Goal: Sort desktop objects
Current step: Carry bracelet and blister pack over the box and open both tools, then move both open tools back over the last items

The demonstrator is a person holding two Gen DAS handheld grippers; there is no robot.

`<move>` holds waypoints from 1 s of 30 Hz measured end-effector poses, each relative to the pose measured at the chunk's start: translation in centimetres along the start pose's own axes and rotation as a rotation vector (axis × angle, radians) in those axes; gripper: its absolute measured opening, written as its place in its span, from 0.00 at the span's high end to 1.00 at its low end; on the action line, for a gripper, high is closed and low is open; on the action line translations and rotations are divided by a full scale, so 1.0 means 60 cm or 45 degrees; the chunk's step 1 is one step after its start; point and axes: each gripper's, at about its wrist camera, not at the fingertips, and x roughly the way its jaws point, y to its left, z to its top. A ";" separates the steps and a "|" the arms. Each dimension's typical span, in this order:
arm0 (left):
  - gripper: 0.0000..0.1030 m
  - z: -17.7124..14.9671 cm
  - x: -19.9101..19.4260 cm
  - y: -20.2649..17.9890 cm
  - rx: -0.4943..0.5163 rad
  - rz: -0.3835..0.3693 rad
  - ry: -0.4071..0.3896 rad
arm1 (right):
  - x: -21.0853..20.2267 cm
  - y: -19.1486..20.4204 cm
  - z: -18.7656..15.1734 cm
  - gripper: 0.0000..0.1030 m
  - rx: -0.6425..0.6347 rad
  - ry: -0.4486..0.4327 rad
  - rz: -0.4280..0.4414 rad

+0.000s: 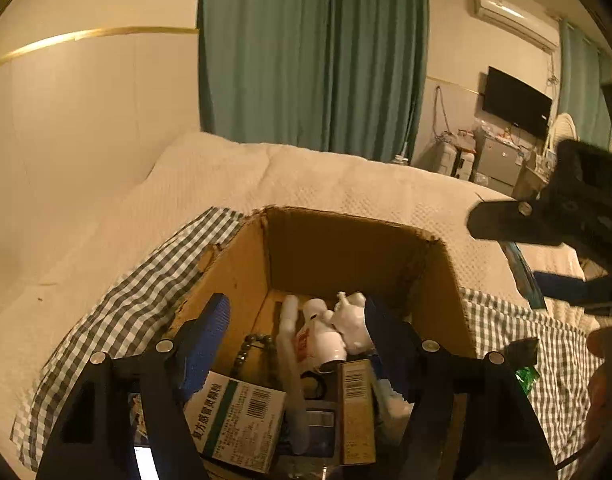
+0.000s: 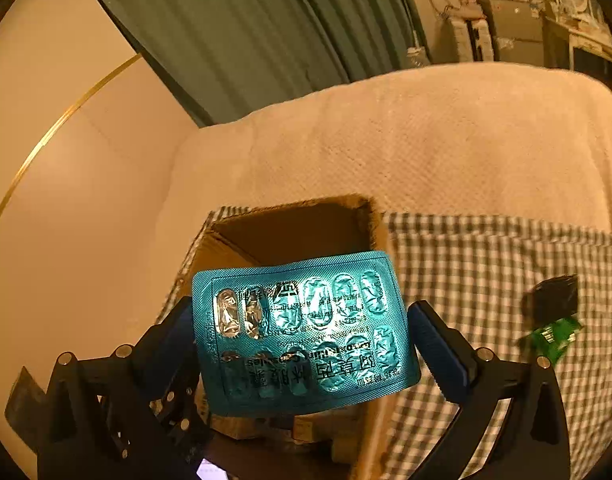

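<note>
Now the cardboard box (image 1: pixel 345 248) sits open on the checked cloth (image 2: pixel 485 264), already holding a medicine carton (image 1: pixel 238 420), white bottles (image 1: pixel 325 336) and a string of beads (image 1: pixel 250 346). Right gripper (image 2: pixel 306 344) holds the teal pill sheet (image 2: pixel 302 332), jaws clamped on its edges, hanging over the box's near side. Best carried further over the opening, then let go low. Left gripper (image 1: pixel 298 344) hovers over the box, jaws apart, holding nothing.
</note>
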 end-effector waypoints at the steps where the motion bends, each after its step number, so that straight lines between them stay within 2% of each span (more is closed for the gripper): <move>1: 0.29 0.004 0.001 -0.003 0.006 -0.002 0.000 | -0.009 0.003 0.000 0.00 -0.012 -0.008 -0.002; 3: 0.29 0.009 -0.002 -0.006 0.016 -0.009 0.001 | -0.014 0.009 0.002 0.00 -0.029 -0.009 -0.014; 7: 0.29 0.015 -0.007 0.005 -0.006 -0.040 -0.001 | 0.000 0.026 0.006 0.00 -0.067 0.058 -0.010; 9: 0.29 0.019 -0.014 0.016 -0.033 -0.084 -0.014 | 0.011 0.028 0.007 0.00 -0.055 0.097 -0.008; 15: 0.29 0.026 -0.030 0.014 -0.083 -0.238 -0.040 | 0.023 0.027 0.002 0.00 -0.014 0.104 0.002; 19: 0.29 0.021 -0.020 0.016 -0.146 -0.218 -0.041 | 0.024 0.035 -0.004 0.00 -0.002 0.111 0.003; 22: 0.28 0.019 -0.019 0.024 -0.196 -0.272 -0.010 | 0.020 0.028 -0.012 0.01 0.016 0.112 0.017; 25: 0.28 0.027 -0.037 0.019 -0.166 -0.266 -0.043 | 0.021 0.016 -0.012 0.00 0.068 0.133 0.062; 30: 0.28 0.029 -0.046 0.008 -0.126 -0.271 -0.053 | 0.012 0.006 -0.007 0.00 0.123 0.106 0.105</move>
